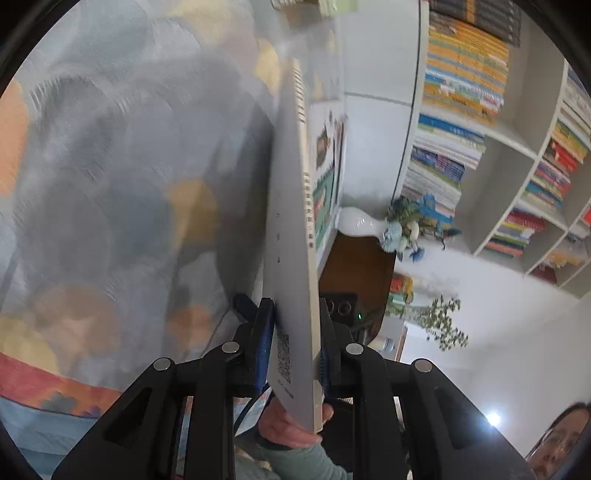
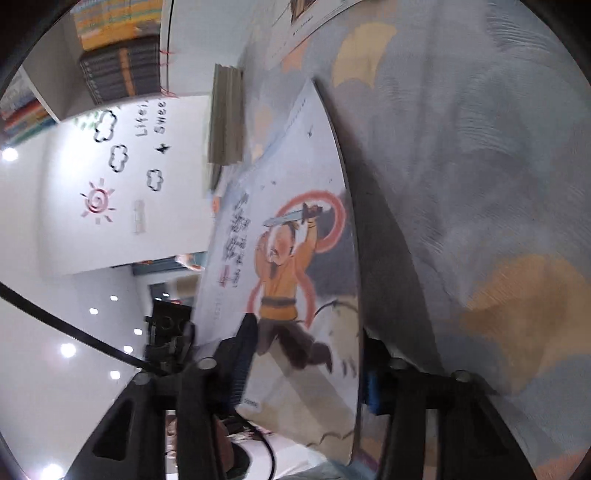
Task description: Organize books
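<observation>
Both grippers hold books edge-on to the cameras. Left gripper (image 1: pixel 295 332) is clamped on a thin grey book (image 1: pixel 291 229), its blue-padded fingers (image 1: pixel 264 332) pressing the covers from either side near the lower corner, where a QR code shows on the back cover; the book stands on edge and runs away from the camera, its spine lettering facing right. A hand (image 1: pixel 291 428) in a pale green sleeve sits just below the book's near corner. Right gripper (image 2: pixel 303 354) has a picture book (image 2: pixel 295 258) between its fingers – the cover shows a man in an orange tunic raising a sword inside a red ring – and the left finger (image 2: pixel 240 354) lies against the cover, while the right finger with its blue pad (image 2: pixel 371 391) sits behind the book's far edge; the view is blurred, so whether the pads truly press it I cannot tell. Beyond both books spreads a grey rug with orange and yellow blotches (image 1: pixel 110 184), and another book (image 2: pixel 310 22) lies on it further off. Past the left-hand book – a white vase of blue flowers (image 1: pixel 384 225) on a dark wooden surface (image 1: pixel 354 266), and behind it white shelves (image 1: pixel 517 147) packed with stacked books. In the right wrist view a white wall (image 2: pixel 110 184) carries cloud and sun drawings
</observation>
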Tool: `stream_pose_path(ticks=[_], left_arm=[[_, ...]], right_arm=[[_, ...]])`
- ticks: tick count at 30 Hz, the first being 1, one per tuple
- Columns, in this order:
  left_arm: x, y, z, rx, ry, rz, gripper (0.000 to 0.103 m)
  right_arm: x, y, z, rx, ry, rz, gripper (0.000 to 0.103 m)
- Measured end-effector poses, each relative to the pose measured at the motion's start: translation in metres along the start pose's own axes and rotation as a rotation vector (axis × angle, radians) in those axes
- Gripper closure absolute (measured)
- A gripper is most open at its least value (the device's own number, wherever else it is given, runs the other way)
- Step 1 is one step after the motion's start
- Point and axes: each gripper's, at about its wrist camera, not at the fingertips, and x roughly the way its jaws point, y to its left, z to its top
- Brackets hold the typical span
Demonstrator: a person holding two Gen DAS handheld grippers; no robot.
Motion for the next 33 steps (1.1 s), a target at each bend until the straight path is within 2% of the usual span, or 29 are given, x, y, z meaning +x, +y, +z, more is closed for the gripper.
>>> stream_pose_path(ticks=[2, 4, 8, 10, 12, 14, 18, 22, 25, 28, 33], left_arm=[[-0.007, -0.005, 0.005, 0.032, 0.005, 0.063, 0.086], [-0.007, -0.014, 0.007, 0.099, 0.017, 0.161, 0.086], [0.0, -0.05, 0.005, 0.328, 0.04, 0.381, 0.086], [0.002, -0.068, 0.003, 0.437, 0.054, 0.445, 0.086], [0.001, -0.083, 0.003, 0.509, 0.069, 0.45, 0.086], [-0.006, -0.1, 0.007, 0.558, 0.083, 0.41, 0.086], [-0.025, -0.127, 0.024, 0.615, 0.081, 0.359, 0.084], [-0.05, -0.155, 0.053, 0.66, 0.042, 0.296, 0.084], [-0.071, -0.17, 0.085, 0.694, -0.004, 0.283, 0.083], [-0.083, -0.172, 0.125, 0.691, -0.061, 0.313, 0.083], [-0.089, -0.151, 0.189, 0.614, -0.114, 0.369, 0.082]], right_arm=[[0.004, 0.006, -0.005, -0.024, -0.006, -0.02, 0.067], [0.005, 0.018, -0.013, -0.069, -0.028, -0.066, 0.068], [0.016, 0.066, -0.03, -0.301, -0.059, -0.324, 0.069], [0.025, 0.087, -0.039, -0.406, -0.06, -0.424, 0.068], [0.031, 0.103, -0.047, -0.475, -0.064, -0.487, 0.068], [0.031, 0.118, -0.053, -0.507, -0.083, -0.508, 0.069], [0.021, 0.155, -0.059, -0.551, -0.159, -0.501, 0.068], [0.033, 0.2, -0.049, -0.599, -0.24, -0.508, 0.068], [0.053, 0.23, -0.027, -0.616, -0.28, -0.478, 0.067], [0.081, 0.25, 0.008, -0.62, -0.302, -0.461, 0.066], [0.145, 0.254, 0.07, -0.569, -0.213, -0.437, 0.066]])
